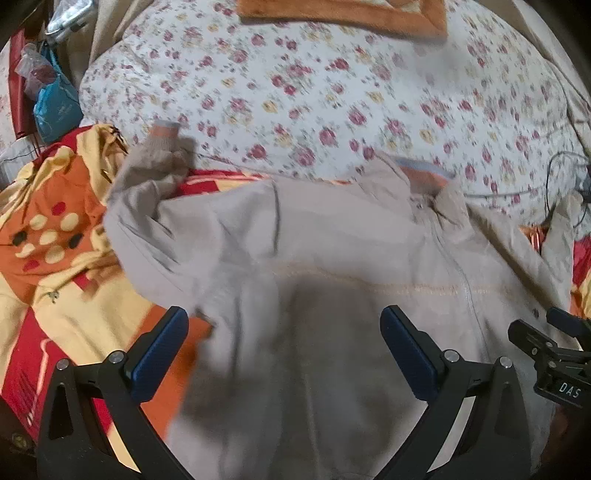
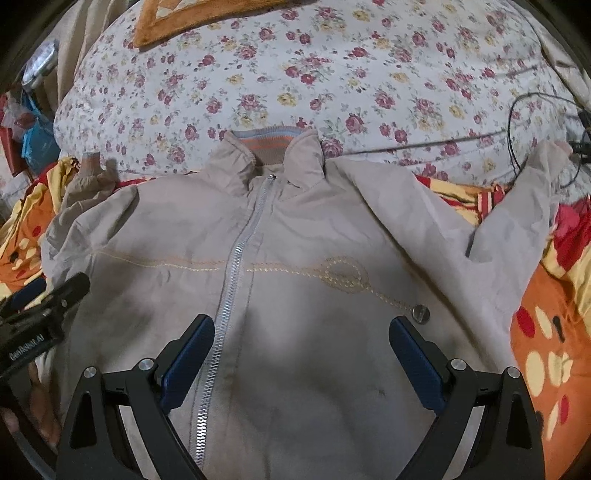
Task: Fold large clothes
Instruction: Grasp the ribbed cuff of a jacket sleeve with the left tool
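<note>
A beige zip-up jacket [image 2: 295,236] lies front side up on the bed, zipper [image 2: 236,258] closed, striped collar [image 2: 269,142] at the far end. Its right sleeve [image 2: 517,206] stretches out to the right; its left sleeve [image 1: 155,162] is bunched, cuff up. My right gripper [image 2: 301,332] is open and empty above the jacket's chest. My left gripper [image 1: 284,325] is open and empty above the jacket's left side [image 1: 295,240]. Each gripper shows at the edge of the other's view: the right one in the left wrist view [image 1: 554,350], the left one in the right wrist view [image 2: 40,314].
An orange, red and yellow bedsheet [image 1: 55,251] lies under the jacket. A floral quilt [image 2: 332,81] is heaped behind it, with an orange cloth [image 1: 343,14] on top. A black cable [image 2: 517,122] runs at the right. Bags and clutter [image 1: 48,92] sit at the far left.
</note>
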Demonstrator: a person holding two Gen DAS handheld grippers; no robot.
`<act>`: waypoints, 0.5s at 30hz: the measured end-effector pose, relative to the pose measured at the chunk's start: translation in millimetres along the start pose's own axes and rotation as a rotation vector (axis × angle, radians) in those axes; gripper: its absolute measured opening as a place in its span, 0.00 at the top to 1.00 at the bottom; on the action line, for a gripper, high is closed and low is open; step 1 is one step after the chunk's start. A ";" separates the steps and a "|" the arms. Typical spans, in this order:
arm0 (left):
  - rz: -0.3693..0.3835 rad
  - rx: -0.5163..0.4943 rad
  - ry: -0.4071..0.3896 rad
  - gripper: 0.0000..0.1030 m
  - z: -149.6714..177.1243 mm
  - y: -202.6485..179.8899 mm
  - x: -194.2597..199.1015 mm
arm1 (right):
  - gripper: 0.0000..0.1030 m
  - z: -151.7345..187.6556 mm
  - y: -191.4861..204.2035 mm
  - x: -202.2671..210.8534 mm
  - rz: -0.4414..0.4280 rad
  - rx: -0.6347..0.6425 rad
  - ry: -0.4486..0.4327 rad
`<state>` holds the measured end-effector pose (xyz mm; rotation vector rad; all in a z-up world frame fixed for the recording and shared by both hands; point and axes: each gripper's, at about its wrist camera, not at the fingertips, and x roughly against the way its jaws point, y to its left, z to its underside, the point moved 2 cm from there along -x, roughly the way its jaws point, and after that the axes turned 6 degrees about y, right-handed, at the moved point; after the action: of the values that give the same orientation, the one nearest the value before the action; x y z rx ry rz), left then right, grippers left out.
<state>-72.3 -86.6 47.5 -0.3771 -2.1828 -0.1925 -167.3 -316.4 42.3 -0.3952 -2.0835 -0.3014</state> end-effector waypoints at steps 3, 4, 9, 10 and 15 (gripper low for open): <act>0.016 0.037 0.037 0.00 -13.3 17.7 -1.4 | 0.06 -12.6 4.4 6.6 0.021 0.054 0.007; 0.017 0.056 0.047 0.00 -17.5 24.2 -3.1 | 0.06 -15.5 4.6 7.1 0.016 0.055 0.004; -0.002 0.149 0.086 0.00 -39.9 64.3 -18.0 | 0.06 -22.8 10.8 1.0 -0.042 0.027 0.005; -0.013 0.157 0.088 0.00 -42.5 70.6 -20.1 | 0.06 -20.0 10.9 -2.8 -0.057 0.017 0.011; -0.076 0.217 0.055 0.00 -72.1 112.4 -32.4 | 0.06 -11.4 12.0 -18.1 -0.080 0.026 0.084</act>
<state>38.2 -6.7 64.6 -0.1646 -2.1396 -0.0065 -144.9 -312.4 33.3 -0.2796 -2.0222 -0.3325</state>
